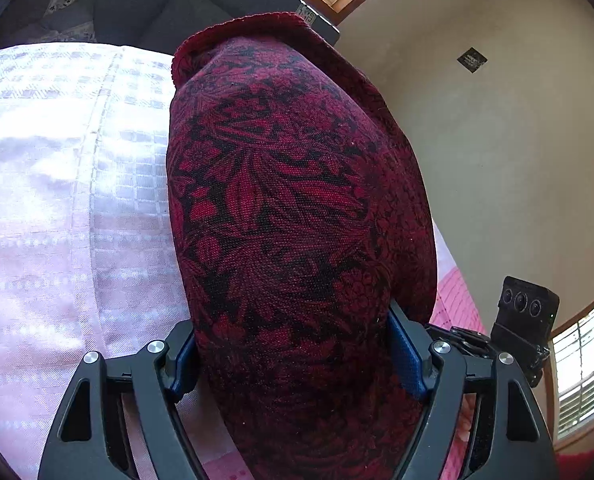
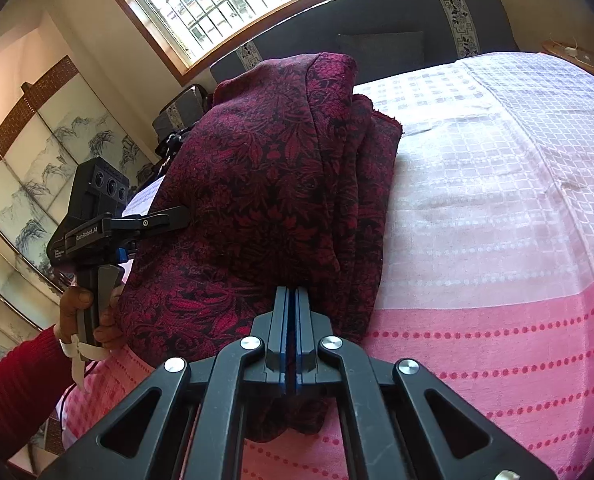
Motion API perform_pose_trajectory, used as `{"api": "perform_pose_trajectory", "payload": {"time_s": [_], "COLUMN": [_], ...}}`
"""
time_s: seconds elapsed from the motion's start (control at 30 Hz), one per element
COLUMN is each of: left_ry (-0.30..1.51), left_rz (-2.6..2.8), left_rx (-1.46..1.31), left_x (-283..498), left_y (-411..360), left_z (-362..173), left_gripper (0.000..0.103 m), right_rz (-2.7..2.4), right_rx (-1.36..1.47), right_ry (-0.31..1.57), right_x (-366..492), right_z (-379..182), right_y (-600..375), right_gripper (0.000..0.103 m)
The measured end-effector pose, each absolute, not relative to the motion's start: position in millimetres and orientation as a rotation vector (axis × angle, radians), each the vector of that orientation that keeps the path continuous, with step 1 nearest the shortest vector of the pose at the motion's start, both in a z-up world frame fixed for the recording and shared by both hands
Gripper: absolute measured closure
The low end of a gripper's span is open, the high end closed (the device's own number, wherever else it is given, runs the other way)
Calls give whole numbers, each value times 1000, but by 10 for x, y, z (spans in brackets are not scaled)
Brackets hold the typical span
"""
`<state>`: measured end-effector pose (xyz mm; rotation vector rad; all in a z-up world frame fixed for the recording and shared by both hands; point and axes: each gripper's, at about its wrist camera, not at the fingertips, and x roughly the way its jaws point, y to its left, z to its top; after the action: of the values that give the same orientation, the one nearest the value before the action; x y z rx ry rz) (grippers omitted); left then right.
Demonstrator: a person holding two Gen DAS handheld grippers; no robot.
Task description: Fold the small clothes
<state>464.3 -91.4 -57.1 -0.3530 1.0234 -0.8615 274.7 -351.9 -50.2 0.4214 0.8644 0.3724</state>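
A dark red woven cloth with a black leaf-and-flower pattern point(image 2: 265, 184) is lying bunched on a bed covered by a pink and white checked bedspread point(image 2: 497, 208), its layered folds stacked toward the white part of the spread and its near edge hanging toward the camera.

The right gripper point(image 2: 295, 300) is pinching the near hem of the cloth: its blue-padded fingers point(image 2: 285, 320) are standing pressed together with only a thin layer of fabric caught between them.

The left gripper point(image 1: 293, 344) is sitting around a thick hump of the same cloth. Its fingers point(image 1: 407, 356) are standing wide apart, and the fabric is filling the whole gap between them; the right-hand blue pad is lying against the cloth, while the left one is half hidden behind it, so whether they are pressing cannot be told. In the right wrist view, a hand point(image 2: 85, 312) in a red knitted sleeve point(image 2: 13, 384) is gripping the handle of that left gripper at the cloth's left side.
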Motion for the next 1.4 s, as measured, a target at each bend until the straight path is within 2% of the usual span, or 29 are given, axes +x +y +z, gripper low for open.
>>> {"api": "perform_pose_trajectory", "payload": {"time_s": [0.13,0.3,0.33,0.37,0.4,0.43,0.57,0.73,0.8,0.83,0.87,0.9,1.0,1.13,1.4], "left_ry": [1021,1013,1011,1009,1008,1007,1004,1000,997,997,997,996,993,982,976], "left_rz": [-862,-860,-859,-858,-857,-857,-856,-853,-851,-851,-851,-850,-840,-804,-791], "left_rx": [-349,-343,-342,-340,-339,-339,-338,-340,-338,-339,-341,-342,-334,-240,-179], "left_x": [4622,4608,4590,4578,4574,4567,4543,4528,4522,4519,4517,4516,4497,4429,4392], "left_y": [-984,-984,-989,-984,-989,-987,-980,-990,-989,-988,-986,-983,-989,-1096,-1175], "left_z": [-553,-561,-563,-566,-564,-568,-569,-584,-585,-590,-593,-595,-594,-553,-555], "left_gripper": [25,25,26,26,25,25,25,25,25,25,25,25,21,3,0], "right_rz": [426,414,403,365,323,320,362,361,382,387,389,396,377,370,327], "right_rx": [601,635,642,636,630,646,667,576,585,580,565,548,504,517,557], "right_ry": [840,827,820,820,821,799,733,787,815,834,854,869,856,775,824], "right_x": [2780,2957,3000,3037,3068,3075,3123,3482,3630,3712,3777,3815,3792,3590,3644], "right_z": [-518,-449,-428,-401,-377,-355,-217,-160,-205,-238,-259,-270,-219,-87,-470], "right_y": [-3767,-3900,-3935,-3971,-4013,-4056,-4087,-3943,-3902,-3879,-3834,-3793,-3741,-3875,-3979], "right_gripper": [97,97,91,60,42,29,29,31,36,51,80,85,89,92,92]}}
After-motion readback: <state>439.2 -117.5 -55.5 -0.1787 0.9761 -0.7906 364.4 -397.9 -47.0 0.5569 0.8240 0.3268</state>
